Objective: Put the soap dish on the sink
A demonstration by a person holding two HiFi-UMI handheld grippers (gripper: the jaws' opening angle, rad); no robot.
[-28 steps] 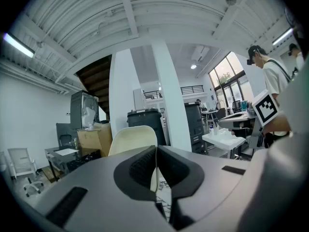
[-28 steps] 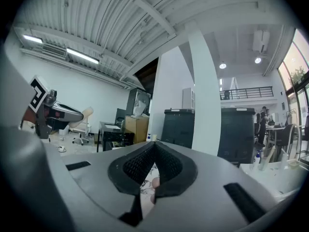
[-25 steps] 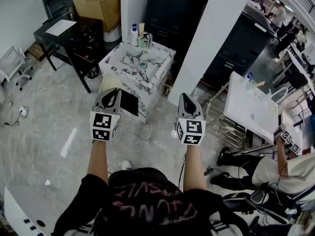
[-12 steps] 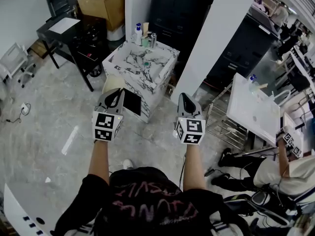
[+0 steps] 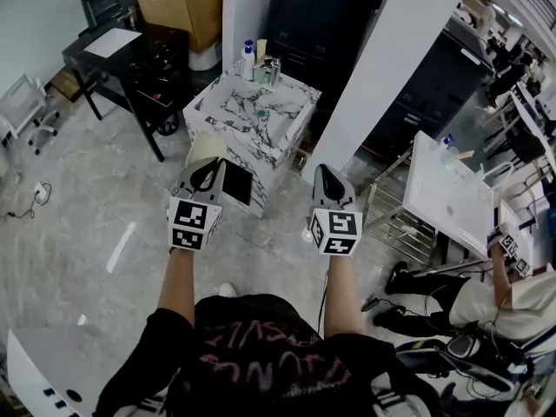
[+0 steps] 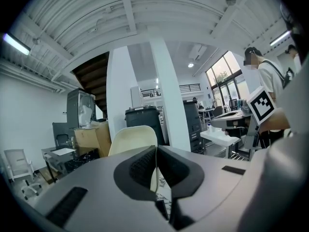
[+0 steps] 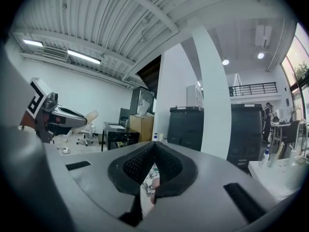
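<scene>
White veined-marble sink (image 5: 228,104), brown cardboard box (image 5: 178,5), glossy grey stone-look floor (image 5: 78,189)

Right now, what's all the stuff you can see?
Sink: one, white marble with black veins, ahead of the grippers.
Bottles: a few, one white with a blue top, at the sink's back edge.
Box: one, brown, far left.
Chair: one, cream, beside the sink.
Black table: one, left.
Cabinet: one, black, behind the sink.
White table: one, right.
Person: one, low right.
Left gripper: grey, shut, empty.
Right gripper: grey, shut, empty.
</scene>
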